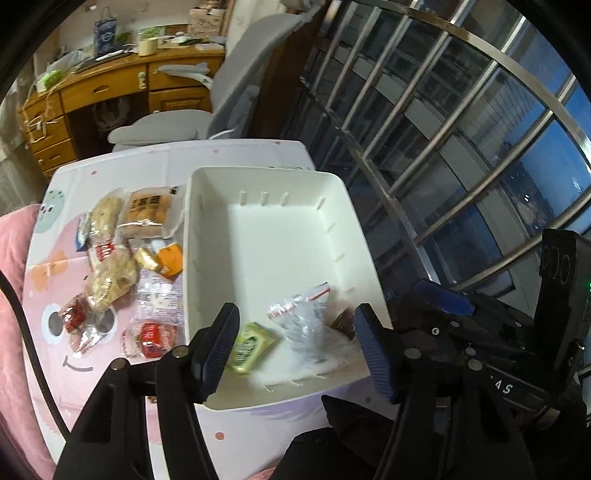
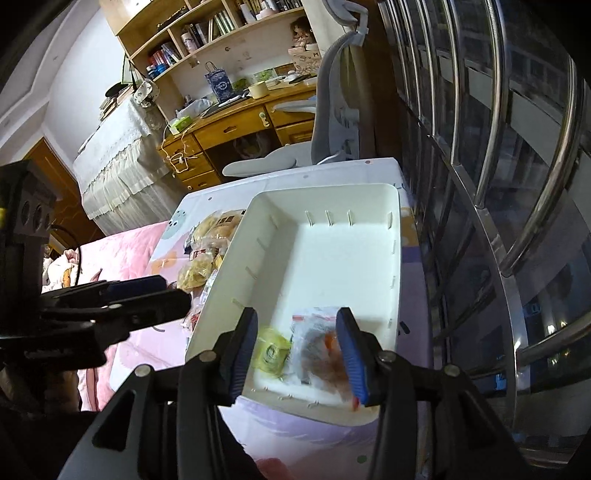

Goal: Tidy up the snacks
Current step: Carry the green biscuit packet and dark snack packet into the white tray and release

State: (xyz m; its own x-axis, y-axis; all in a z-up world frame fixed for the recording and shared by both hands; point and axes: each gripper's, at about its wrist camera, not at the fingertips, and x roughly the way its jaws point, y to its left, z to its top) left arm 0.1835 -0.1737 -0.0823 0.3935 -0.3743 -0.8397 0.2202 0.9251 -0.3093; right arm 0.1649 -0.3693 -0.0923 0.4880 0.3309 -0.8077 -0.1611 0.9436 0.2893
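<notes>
Overlooking patterned table (image 1: 122,173), barred window (image 1: 461,122)

White bin (image 1: 266,236); green packet (image 1: 249,347); pink cartoon-print tabletop (image 1: 55,266).

Home bedroom, pink bedding (image 2: 122,251), wooden desk (image 2: 236,122), bookshelves (image 2: 207,33)

Dim indoor light, strong fisheye warping, bagged snacks perhaps motion-blurred.
</notes>
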